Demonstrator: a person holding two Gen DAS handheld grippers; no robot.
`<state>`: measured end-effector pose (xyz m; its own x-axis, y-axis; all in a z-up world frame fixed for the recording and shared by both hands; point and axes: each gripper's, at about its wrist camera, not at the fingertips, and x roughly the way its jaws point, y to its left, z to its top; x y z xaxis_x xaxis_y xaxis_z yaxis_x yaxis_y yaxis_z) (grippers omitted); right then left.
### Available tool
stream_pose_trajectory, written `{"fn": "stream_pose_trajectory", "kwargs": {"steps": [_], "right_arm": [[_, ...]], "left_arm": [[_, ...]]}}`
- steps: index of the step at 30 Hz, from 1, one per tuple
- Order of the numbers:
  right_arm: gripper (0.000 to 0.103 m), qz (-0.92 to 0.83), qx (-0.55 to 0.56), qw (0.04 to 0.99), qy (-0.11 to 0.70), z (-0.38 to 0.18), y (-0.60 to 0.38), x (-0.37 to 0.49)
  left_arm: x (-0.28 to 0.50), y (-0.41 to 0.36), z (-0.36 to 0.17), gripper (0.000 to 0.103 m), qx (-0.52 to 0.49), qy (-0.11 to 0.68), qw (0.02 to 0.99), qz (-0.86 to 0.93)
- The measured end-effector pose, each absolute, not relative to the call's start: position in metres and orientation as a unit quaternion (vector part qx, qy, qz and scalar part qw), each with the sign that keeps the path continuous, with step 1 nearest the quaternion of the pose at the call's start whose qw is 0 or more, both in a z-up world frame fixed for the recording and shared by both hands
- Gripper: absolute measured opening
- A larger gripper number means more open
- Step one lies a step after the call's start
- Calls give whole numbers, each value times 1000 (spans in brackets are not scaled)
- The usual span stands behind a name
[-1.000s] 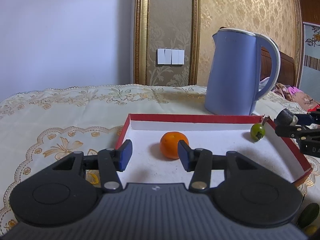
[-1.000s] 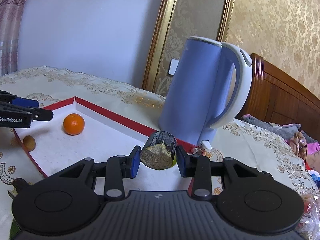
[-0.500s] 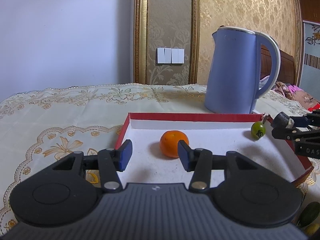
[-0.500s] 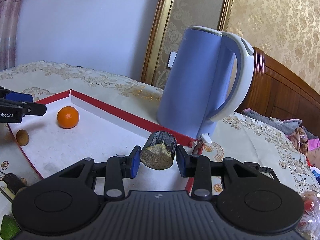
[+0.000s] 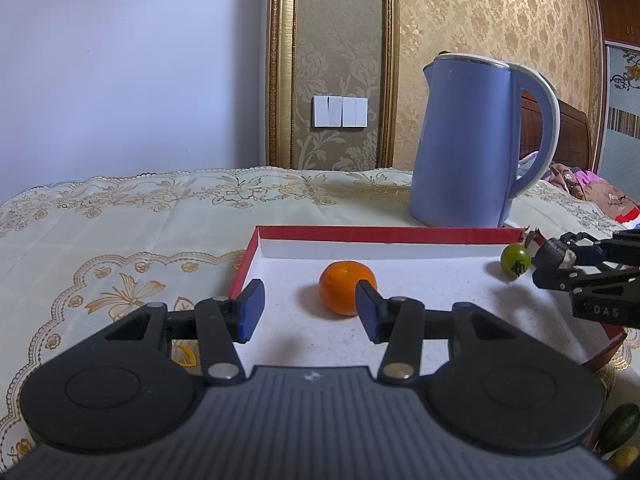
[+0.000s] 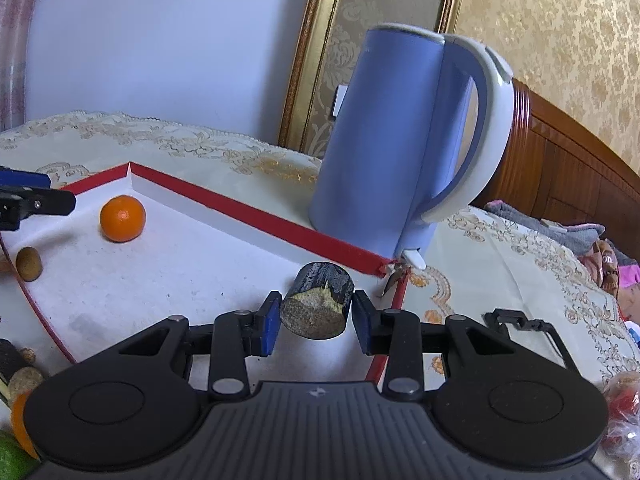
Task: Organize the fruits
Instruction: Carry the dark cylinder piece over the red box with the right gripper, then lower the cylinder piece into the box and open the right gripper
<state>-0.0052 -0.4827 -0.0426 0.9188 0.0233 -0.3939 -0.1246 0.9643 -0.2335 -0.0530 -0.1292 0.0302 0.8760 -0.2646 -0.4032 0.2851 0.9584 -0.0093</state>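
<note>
Dark cut fruit piece (image 6: 318, 308) clamped in right gripper (image 6: 316, 322) jaws above red-rimmed tray (image 6: 256, 216) for placement; left gripper (image 5: 306, 310) jaws released, empty.

one red-rimmed tray (image 5: 384, 234), one whole orange (image 5: 347, 288) and one small green fruit (image 5: 515, 260) in it, one dark cut fruit piece (image 6: 318, 306), one brown fruit (image 6: 29, 264), one blue kettle (image 5: 468, 144), two grippers.
</note>
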Motion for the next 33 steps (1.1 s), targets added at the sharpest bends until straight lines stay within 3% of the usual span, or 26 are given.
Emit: {"fn": "stream_pose_trajectory", "kwargs": {"steps": [33], "right_arm": [[38,45,-100,966,235,-60,-487,8]], "left_arm": [[-55,-131,31,46,27,204,968,-146]]}}
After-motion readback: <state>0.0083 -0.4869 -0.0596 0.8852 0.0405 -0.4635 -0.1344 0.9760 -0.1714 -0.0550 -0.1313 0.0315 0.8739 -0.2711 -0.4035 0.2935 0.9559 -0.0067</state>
